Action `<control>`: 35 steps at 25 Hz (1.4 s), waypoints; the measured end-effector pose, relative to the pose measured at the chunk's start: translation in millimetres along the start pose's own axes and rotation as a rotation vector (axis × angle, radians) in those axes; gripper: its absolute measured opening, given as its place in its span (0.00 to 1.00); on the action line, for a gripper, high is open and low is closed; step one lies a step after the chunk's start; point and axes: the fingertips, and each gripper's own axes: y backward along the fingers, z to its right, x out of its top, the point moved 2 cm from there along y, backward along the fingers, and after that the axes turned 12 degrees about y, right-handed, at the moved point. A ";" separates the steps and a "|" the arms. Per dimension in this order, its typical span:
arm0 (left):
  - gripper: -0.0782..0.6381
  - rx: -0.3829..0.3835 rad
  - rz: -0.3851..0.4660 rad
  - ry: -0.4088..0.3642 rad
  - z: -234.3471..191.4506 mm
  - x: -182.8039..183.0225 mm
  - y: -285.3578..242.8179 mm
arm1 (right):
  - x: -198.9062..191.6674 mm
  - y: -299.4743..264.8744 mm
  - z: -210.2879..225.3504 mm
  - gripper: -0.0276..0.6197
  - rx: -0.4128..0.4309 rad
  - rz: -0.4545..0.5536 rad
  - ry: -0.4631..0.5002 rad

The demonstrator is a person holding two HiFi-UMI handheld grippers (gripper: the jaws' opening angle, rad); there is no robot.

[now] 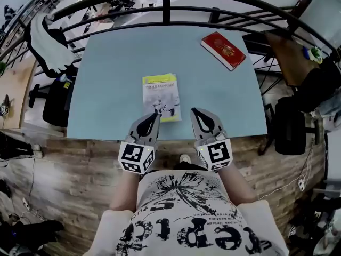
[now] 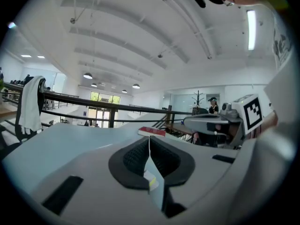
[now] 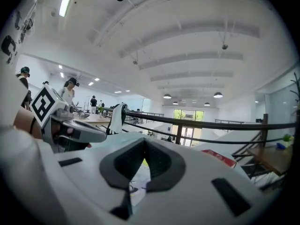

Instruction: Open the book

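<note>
A thin book (image 1: 160, 96) with a white and yellow cover lies closed in the middle of the pale blue table (image 1: 106, 84). My left gripper (image 1: 156, 114) is shut and empty, its tip over the book's near edge. To the right of the book, my right gripper (image 1: 194, 111) also stands shut with nothing in it. In the left gripper view the jaws (image 2: 149, 138) meet in a thin line. The right gripper view shows its jaws (image 3: 144, 143) closed at the tip, with the book (image 3: 139, 181) visible below them.
A red book (image 1: 224, 50) lies at the table's far right corner. A black railing (image 1: 165, 7) curves round the far side, with a white cloth (image 1: 45, 41) hung on it at left. Black chairs (image 1: 290, 126) stand beside the table. The person stands at the near edge.
</note>
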 end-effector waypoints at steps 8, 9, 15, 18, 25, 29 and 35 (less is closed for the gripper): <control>0.30 0.098 -0.225 0.036 -4.3 -89.2 -75.1 | -54.8 -32.9 39.8 0.06 0.137 -0.036 -0.034; 0.32 0.104 -0.245 0.034 -4.7 -98.4 -82.2 | -61.3 -36.9 42.6 0.06 0.149 -0.043 -0.041; 0.39 0.142 -0.350 0.028 -11.4 -145.6 -115.0 | -94.2 -57.9 52.5 0.06 0.218 -0.075 -0.102; 0.39 0.169 -0.417 0.001 -15.9 -169.6 -124.0 | -105.5 -63.8 55.3 0.06 0.229 -0.076 -0.122; 0.19 0.251 -0.432 0.012 -26.5 -181.7 -132.5 | -120.4 -63.9 65.1 0.06 0.223 -0.089 -0.130; 0.15 0.221 -0.435 0.081 -25.4 -169.7 -128.5 | -113.6 -61.1 70.5 0.06 0.213 -0.099 -0.135; 0.14 0.220 -0.351 0.083 -30.9 -130.0 -113.4 | -95.7 -57.3 67.5 0.06 0.210 -0.105 -0.116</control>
